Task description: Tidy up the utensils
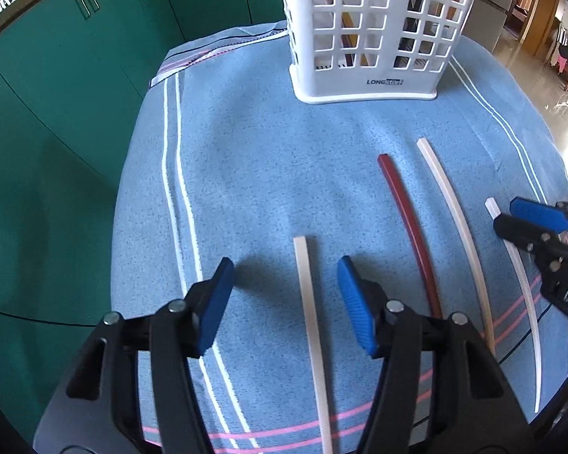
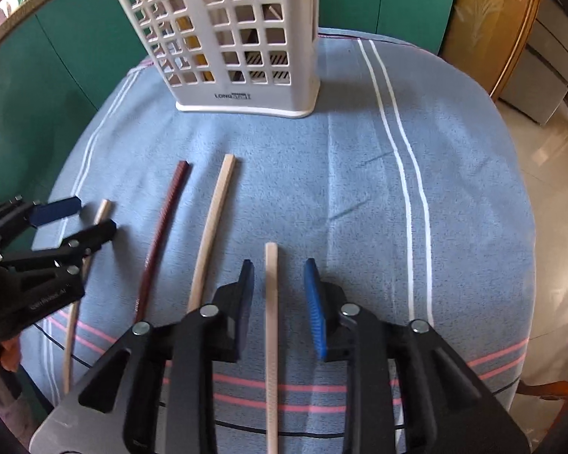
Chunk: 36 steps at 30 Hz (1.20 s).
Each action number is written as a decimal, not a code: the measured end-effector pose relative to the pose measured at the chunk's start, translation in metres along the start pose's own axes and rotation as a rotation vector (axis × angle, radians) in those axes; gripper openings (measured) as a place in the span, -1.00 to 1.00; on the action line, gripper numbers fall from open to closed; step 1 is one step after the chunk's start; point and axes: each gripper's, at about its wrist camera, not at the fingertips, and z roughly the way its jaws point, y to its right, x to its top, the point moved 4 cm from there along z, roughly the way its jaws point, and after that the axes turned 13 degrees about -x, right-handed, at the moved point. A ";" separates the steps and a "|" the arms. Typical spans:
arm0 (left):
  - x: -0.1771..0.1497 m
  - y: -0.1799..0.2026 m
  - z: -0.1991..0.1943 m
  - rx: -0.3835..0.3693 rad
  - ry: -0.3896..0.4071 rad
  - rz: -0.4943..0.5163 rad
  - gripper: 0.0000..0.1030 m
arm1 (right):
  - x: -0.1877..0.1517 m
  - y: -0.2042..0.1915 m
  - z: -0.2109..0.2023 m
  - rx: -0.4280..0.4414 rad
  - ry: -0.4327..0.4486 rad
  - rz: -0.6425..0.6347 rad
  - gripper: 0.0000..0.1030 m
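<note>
Green cabinet doors backed a bench under a blue striped towel (image 1: pixel 246 159), with a white lattice basket (image 1: pixel 367 30) at upper centre. Four chopsticks lay below it; the left hand-held gripper (image 1: pixel 284 302) and right hand-held gripper (image 2: pixel 278 302) each straddled a pale chopstick (image 1: pixel 310 321) (image 2: pixel 272 321), jaws wide, untouched. Judged light, stiff, slippery: grip mid-shaft.

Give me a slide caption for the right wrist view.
Open right gripper straddles a pale chopstick on the blue towel, white basket ahead.
</note>
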 end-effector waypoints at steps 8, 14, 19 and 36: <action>0.002 0.008 0.006 -0.069 0.026 0.013 -0.86 | -0.002 -0.014 0.002 -0.007 0.009 -0.044 -0.88; 0.001 0.018 -0.016 -0.101 0.089 -0.001 -0.88 | 0.000 -0.017 -0.026 0.071 0.086 -0.015 -0.88; 0.004 0.028 -0.081 -0.097 0.239 0.030 -0.88 | 0.005 0.000 -0.093 0.086 0.234 0.008 -0.88; 0.027 0.057 -0.255 -0.109 0.669 0.151 -0.88 | 0.026 0.041 -0.252 0.116 0.577 0.070 -0.88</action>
